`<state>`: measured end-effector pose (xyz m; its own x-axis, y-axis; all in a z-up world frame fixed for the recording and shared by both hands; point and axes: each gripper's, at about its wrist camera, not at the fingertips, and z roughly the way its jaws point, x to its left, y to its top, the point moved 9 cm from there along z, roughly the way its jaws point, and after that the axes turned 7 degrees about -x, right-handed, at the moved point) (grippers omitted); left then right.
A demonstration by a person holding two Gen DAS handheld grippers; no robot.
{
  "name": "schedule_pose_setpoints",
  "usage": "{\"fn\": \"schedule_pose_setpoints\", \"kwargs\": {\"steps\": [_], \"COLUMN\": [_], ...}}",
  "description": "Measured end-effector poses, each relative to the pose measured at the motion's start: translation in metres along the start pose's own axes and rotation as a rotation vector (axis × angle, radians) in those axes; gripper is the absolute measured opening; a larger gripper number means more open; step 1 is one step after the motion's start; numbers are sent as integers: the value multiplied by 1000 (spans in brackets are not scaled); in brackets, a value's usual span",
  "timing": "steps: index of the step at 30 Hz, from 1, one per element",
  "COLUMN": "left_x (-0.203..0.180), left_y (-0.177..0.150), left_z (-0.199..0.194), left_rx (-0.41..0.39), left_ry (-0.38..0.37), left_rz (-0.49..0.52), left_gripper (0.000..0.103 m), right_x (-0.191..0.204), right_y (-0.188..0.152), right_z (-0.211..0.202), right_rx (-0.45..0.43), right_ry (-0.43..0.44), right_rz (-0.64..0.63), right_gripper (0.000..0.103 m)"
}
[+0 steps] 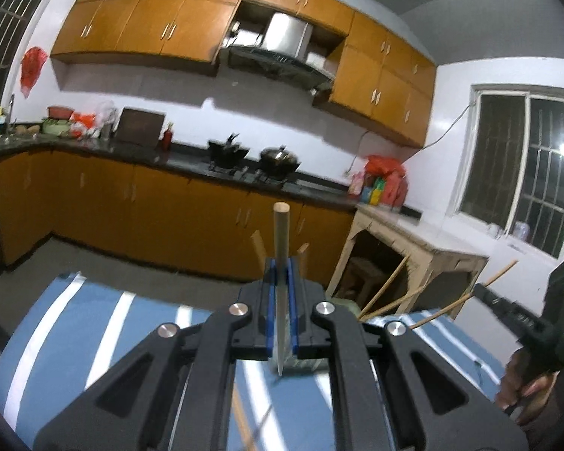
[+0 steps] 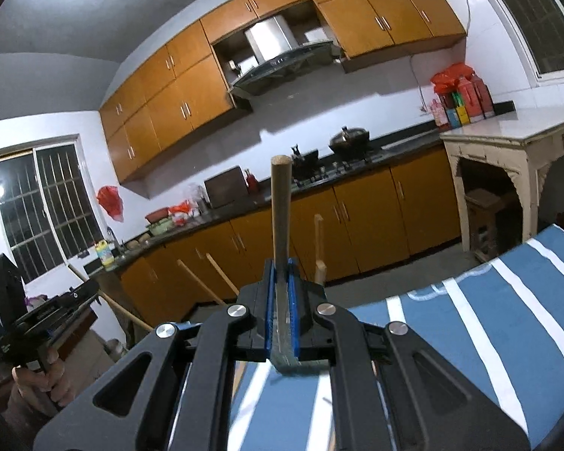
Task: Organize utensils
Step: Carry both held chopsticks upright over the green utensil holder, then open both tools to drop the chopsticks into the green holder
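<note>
My left gripper [image 1: 281, 263] is shut on a long utensil [image 1: 281, 233] with a round wooden end that points away and a grey, pointed near end. In the right wrist view my right gripper [image 2: 281, 263] is shut the same way on a similar wooden-ended utensil [image 2: 281, 203]. Both are held above a table with a blue cloth with white stripes [image 1: 94, 330] [image 2: 488, 319]. Several thin wooden sticks [image 1: 387, 300] fan out past the left gripper's fingers; more sticks [image 2: 319, 248] show beyond the right one. Each view also shows the other gripper [image 1: 485, 293] [image 2: 90, 289] held by a hand.
Behind stand orange base cabinets [image 1: 161, 210], a dark counter with two woks [image 1: 278, 158] on a stove, and wall cabinets. A pale side table [image 1: 425, 244] with a stool under it stands at the right, below a barred window [image 1: 519, 173]. Grey floor lies between table and cabinets.
</note>
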<state>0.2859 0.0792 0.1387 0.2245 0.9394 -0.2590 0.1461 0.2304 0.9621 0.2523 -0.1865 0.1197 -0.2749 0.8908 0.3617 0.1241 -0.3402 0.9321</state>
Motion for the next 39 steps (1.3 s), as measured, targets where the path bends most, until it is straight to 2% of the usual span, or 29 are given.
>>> {"fn": "schedule_pose_setpoints", "kwargs": {"steps": [7, 10, 16, 22, 39], "left_x": [-51, -63, -68, -55, -33], "left_y": [50, 60, 34, 2, -40], "left_z": [22, 39, 87, 118, 142], "left_rx": [-127, -168, -96, -8, 109], "left_ry": [-44, -6, 34, 47, 44], "left_rz": [33, 67, 90, 56, 21], "left_gripper": [7, 7, 7, 7, 7], "right_x": [18, 15, 3, 0, -1], "right_y": [23, 19, -10, -24, -37], "right_z": [29, 48, 80, 87, 101], "right_rx": [-72, -52, 47, 87, 143], "right_ry": [-37, -82, -114, -108, -101], "right_rz": [-70, -115, -125, -124, -98], "right_gripper": [8, 8, 8, 8, 8]}}
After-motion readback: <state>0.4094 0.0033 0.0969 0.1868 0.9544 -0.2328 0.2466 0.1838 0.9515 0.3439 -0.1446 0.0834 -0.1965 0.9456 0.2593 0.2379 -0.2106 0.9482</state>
